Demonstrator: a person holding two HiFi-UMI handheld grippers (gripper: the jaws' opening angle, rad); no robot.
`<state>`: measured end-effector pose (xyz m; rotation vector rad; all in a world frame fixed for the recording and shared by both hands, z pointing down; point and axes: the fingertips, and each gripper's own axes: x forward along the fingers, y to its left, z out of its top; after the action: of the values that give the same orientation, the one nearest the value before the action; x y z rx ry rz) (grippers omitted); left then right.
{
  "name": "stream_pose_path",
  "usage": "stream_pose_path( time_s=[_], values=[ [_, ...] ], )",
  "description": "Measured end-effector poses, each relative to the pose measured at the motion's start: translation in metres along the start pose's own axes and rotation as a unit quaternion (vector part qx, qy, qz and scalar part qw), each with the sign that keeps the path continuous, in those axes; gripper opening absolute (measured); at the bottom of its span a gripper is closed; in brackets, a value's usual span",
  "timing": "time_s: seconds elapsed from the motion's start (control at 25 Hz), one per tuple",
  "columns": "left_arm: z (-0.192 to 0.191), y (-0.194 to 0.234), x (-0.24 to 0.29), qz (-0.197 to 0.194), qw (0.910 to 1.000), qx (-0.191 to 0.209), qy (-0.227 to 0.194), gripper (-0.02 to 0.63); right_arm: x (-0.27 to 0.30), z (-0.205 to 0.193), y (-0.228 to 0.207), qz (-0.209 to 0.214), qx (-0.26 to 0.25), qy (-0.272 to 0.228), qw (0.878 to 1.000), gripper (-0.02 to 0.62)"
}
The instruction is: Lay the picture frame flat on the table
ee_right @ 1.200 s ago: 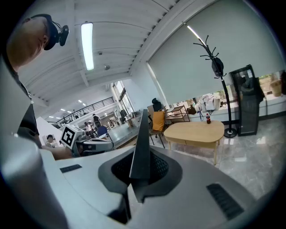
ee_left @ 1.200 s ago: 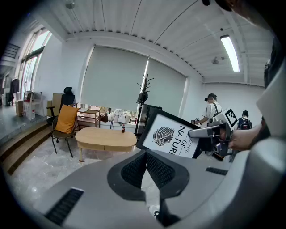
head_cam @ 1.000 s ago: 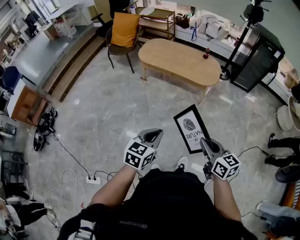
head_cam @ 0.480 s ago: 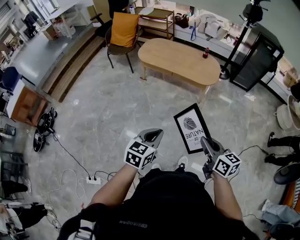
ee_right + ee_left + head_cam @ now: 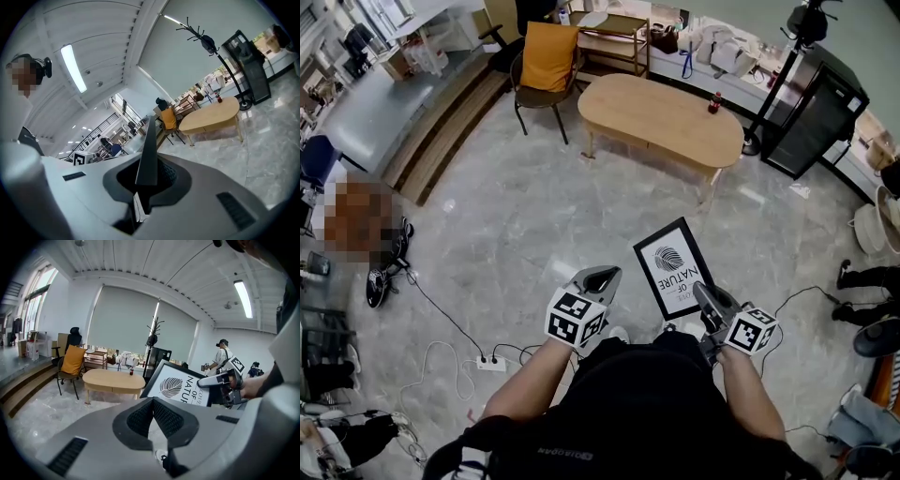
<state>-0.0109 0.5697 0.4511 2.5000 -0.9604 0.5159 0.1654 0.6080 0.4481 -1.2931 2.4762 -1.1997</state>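
A black picture frame (image 5: 672,267) with a white leaf print hangs in the air over the floor, held by its lower right corner in my right gripper (image 5: 705,298), which is shut on it. In the right gripper view the frame (image 5: 149,150) shows edge-on between the jaws. My left gripper (image 5: 602,278) is shut and holds nothing; it stays to the left of the frame, apart from it. From the left gripper view, the frame (image 5: 180,386) and the right gripper (image 5: 220,383) show to the right. The oval wooden table (image 5: 661,120) stands several steps ahead.
A small red bottle (image 5: 712,103) stands at the table's far right. A chair with an orange cushion (image 5: 546,66) is left of the table, a black cabinet (image 5: 814,117) and a coat stand (image 5: 773,89) to its right. A power strip and cables (image 5: 487,359) lie on the floor at left.
The frame and my right gripper have shifted slightly left and down in the head view. The left gripper has kept its place beside it.
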Motion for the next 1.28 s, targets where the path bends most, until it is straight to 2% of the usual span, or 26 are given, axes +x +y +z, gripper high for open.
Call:
stream_pose_path(
  time_s=[0.2, 0.4, 0.52, 0.72, 1.08, 1.28],
  values=[
    [-0.025, 0.022, -0.004, 0.012, 0.9992, -0.031, 0.022, 0.006, 0.02, -0.005, 0.003, -0.001, 0.005, 0.007, 1.0, 0.015],
    [-0.014, 0.046, 0.011, 0.02, 0.9988, -0.038, 0.023, 0.006, 0.045, 0.011, -0.009, -0.002, 0.014, 0.017, 1.0, 0.015],
    [0.001, 0.065, 0.027, 0.028, 0.9982, -0.048, 0.023, 0.006, 0.072, 0.027, -0.026, 0.007, 0.02, 0.022, 1.0, 0.015],
    [0.031, 0.105, 0.059, 0.044, 0.9975, -0.035, 0.044, 0.006, 0.136, 0.074, -0.052, 0.032, 0.024, 0.024, 0.999, 0.015],
    [0.138, 0.193, 0.142, 0.086, 0.9959, -0.023, 0.016, 0.006, 0.239, 0.182, -0.095, 0.078, 0.006, 0.041, 0.996, 0.015],
    [0.149, 0.219, 0.177, 0.097, 0.9942, -0.034, 0.033, 0.006, 0.276, 0.208, -0.133, 0.075, 0.009, 0.059, 0.995, 0.015]
  ],
)
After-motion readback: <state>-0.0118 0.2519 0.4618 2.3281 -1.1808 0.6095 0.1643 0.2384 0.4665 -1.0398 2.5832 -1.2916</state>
